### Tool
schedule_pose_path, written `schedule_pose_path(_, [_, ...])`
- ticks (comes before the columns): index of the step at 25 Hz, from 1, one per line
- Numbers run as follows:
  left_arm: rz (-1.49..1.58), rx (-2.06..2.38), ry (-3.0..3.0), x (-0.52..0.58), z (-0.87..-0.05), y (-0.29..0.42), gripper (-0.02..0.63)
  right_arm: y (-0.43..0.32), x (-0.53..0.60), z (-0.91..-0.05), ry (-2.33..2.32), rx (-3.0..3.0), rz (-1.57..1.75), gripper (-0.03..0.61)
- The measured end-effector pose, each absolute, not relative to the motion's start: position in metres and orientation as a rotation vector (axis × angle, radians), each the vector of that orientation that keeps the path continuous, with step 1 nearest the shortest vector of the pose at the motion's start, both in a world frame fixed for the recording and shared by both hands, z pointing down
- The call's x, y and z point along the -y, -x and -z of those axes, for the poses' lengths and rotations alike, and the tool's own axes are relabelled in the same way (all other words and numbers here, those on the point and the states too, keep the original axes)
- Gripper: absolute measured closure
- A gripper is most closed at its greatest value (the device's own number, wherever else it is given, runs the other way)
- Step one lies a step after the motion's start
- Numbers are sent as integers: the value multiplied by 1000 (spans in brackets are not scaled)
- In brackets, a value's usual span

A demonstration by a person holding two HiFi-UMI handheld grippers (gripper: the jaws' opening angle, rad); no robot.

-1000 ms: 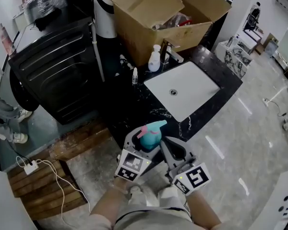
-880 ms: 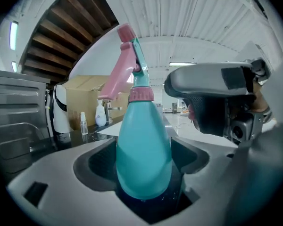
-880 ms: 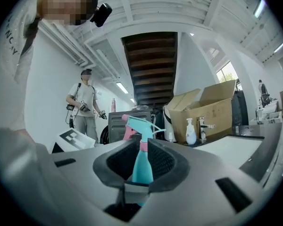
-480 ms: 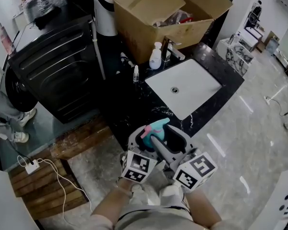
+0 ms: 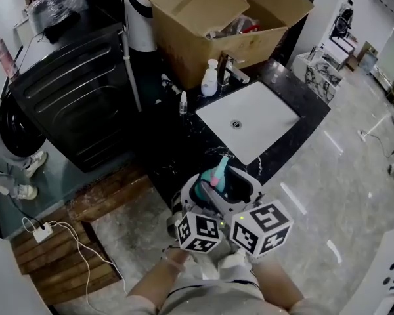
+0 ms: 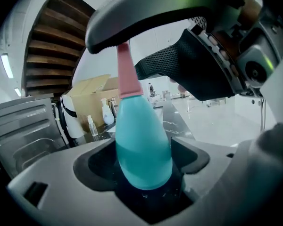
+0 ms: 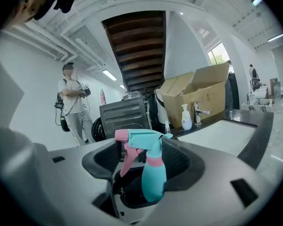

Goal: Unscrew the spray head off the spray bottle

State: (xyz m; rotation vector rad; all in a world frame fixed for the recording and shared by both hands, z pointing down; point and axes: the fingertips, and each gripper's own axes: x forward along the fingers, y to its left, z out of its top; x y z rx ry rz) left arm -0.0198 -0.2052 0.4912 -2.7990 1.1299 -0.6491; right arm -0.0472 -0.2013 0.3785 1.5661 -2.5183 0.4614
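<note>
In the head view, the spray bottle (image 5: pixel 212 179) is held upright just in front of the sink (image 5: pixel 266 126), between both grippers. The left gripper view shows the left gripper (image 6: pixel 144 161) clamped on the bottle's teal body. In the right gripper view, the right gripper (image 7: pixel 144 163) has its jaws opening around the spray head (image 7: pixel 144 138), with the pads clear of it.

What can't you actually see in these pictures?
- Base of the bottle: left gripper view, sunk in shadow between jaws of the left gripper.
- The spray head: same view, mostly covered by the right gripper, jaws opening around it.
- Inside the box: head view, partly under flaps, too small.
</note>
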Motion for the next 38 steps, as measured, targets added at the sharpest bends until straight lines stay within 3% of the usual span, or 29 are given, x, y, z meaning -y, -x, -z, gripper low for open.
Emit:
schedule_pose_path(15, [532,-934,2962,202,-489,23,273,44,195,-378,-1388,2581,-339,368])
schedule_pose_path(17, [510,-900,2993,202,-489,25,278,42,192,-377,-1347,2612,-338,387])
schedule_pose_path(19, [492,-883,3030,202,-490,27,281,37,190,-376,-1321,2638,-340,447])
schedule_pose_path(25, [451,-883,3072,201,-486,32,288,21,188,-378,-1298,2645,-306,503])
schedule_pose_path(38, [433,-901,3089,198,-484,35,298,-10,195,-383,-1178,2666,-284,500])
